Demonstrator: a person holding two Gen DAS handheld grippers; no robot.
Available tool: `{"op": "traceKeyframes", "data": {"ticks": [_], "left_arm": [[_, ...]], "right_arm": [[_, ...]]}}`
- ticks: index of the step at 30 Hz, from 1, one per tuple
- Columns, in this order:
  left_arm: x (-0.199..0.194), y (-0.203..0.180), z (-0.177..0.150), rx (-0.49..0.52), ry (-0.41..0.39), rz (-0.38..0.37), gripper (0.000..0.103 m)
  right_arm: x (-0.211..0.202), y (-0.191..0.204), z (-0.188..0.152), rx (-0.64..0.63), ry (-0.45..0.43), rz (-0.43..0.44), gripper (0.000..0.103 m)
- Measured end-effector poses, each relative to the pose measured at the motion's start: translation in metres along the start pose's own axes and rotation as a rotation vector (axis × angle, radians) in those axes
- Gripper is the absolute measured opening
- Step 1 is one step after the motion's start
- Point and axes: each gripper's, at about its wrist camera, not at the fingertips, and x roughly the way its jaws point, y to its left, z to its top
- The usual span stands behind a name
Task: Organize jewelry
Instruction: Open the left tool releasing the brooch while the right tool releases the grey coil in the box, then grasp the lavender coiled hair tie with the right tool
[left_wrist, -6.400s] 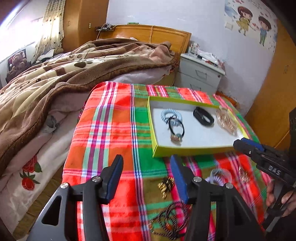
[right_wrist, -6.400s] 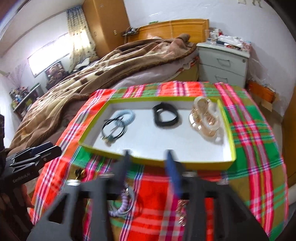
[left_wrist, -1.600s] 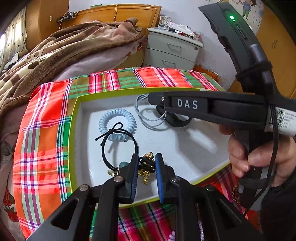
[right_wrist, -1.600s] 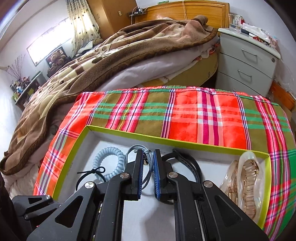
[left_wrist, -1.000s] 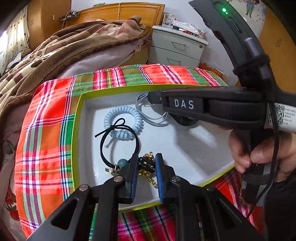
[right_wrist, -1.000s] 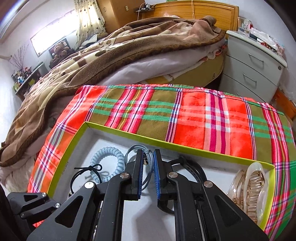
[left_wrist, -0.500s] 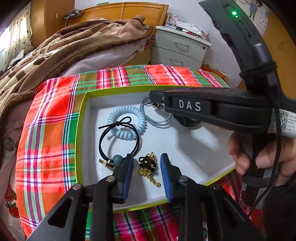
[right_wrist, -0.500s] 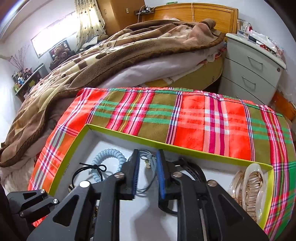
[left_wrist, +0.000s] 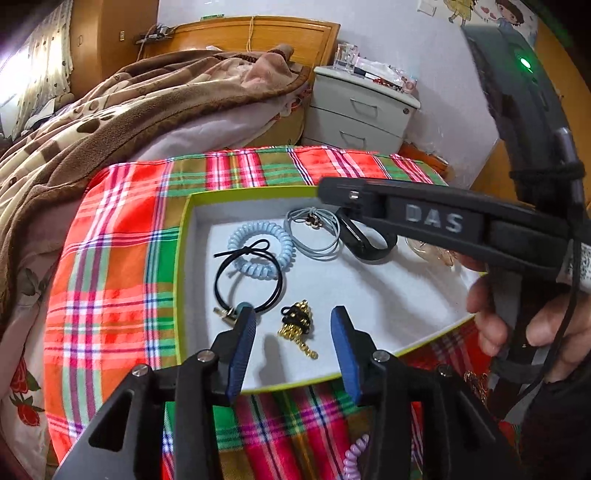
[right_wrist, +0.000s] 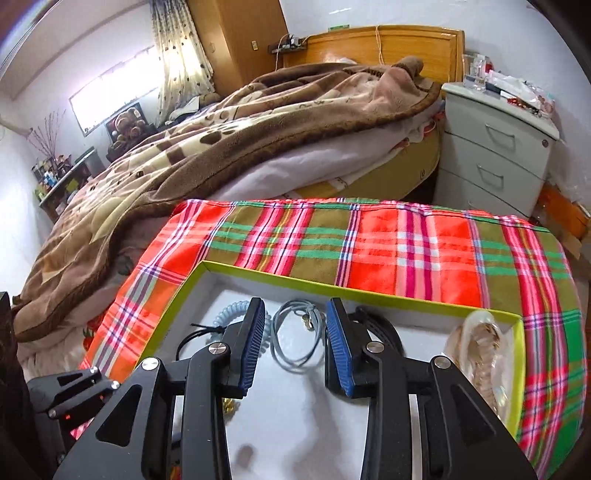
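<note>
A white tray with a lime-green rim (left_wrist: 183, 258) (right_wrist: 369, 293) lies on the plaid cloth. A gold and black chain piece (left_wrist: 297, 324) rests loose on the tray floor between the opening jaws of my left gripper (left_wrist: 293, 325), free of the pads. My right gripper (right_wrist: 295, 321) hovers with opening jaws over a grey cord loop with a small charm (right_wrist: 295, 334) (left_wrist: 314, 232), which lies flat, untouched. Also in the tray: a light-blue coil tie (left_wrist: 258, 249), a black elastic with a teal bead (left_wrist: 247, 280), a black band (left_wrist: 365, 242) and clear amber clips (right_wrist: 484, 350).
A lilac coil tie (left_wrist: 354, 458) and gold jewelry (left_wrist: 476, 384) lie on the plaid cloth (left_wrist: 110, 258) in front of the tray. A hand (left_wrist: 517, 314) grips the right gripper's handle over the tray's right side. A bed with a brown blanket (right_wrist: 240, 122) and a grey nightstand (right_wrist: 495, 147) stand behind.
Both grippers have opened. The left let go of the gold and black chain piece, the right let go of the grey cord loop, and both pieces now lie in the tray. The right gripper rose slightly.
</note>
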Motion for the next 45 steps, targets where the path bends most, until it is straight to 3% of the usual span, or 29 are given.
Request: {"op": "traceKeyframes", "data": {"ticks": [12, 30, 37, 45], "left_arm": [[-0.046, 0.022, -0.025, -0.045, -0.054, 0.011, 0.045], [-0.087, 0.055, -0.098, -0.134, -0.059, 0.045, 0.045], [-0.087, 0.053, -0.115, -0.136, -0.03, 0.043, 0.045], [-0.093, 0.051, -0.126, -0.141, -0.023, 0.063, 0.045]], "right_arm": [[-0.053, 0.011, -0.037, 0.0, -0.07, -0.021, 0.036], [-0.072, 0.04, -0.142, -0.016, 0.045, -0.028, 0.036], [-0.061, 0.057, -0.15, -0.038, 0.07, -0.035, 0.036], [-0.05, 0.074, -0.155, -0.067, 0.079, -0.104, 0.036]]}}
